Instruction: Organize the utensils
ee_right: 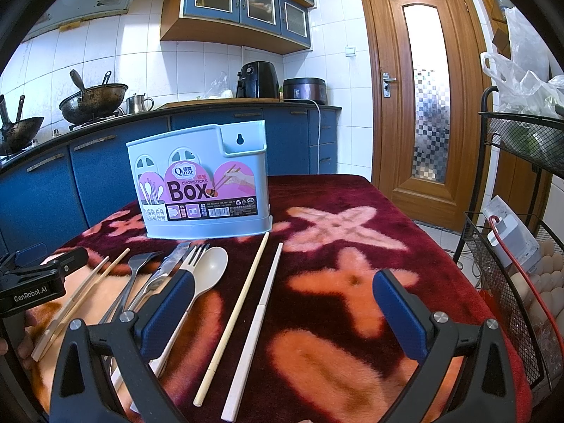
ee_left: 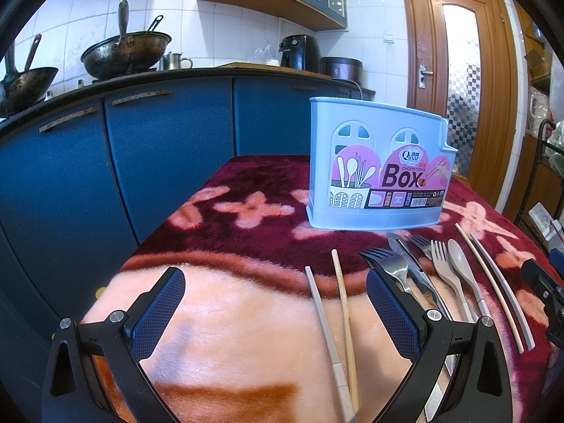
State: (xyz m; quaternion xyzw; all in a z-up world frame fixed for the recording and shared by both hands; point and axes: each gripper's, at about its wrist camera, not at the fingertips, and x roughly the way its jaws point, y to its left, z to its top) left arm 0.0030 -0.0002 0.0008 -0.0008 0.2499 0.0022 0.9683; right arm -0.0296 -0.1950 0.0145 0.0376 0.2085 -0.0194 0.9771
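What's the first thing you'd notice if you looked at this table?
The light blue chopsticks box with its pink label stands upright at the back of the dark red flowered blanket. In front of it lie chopsticks, forks and a beige spoon, side by side.

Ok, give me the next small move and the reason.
Probably lower the right gripper onto the pale chopstick lying between its open jaws. Both grippers are empty, every utensil lies on the blanket, and nothing shows above the box rim.
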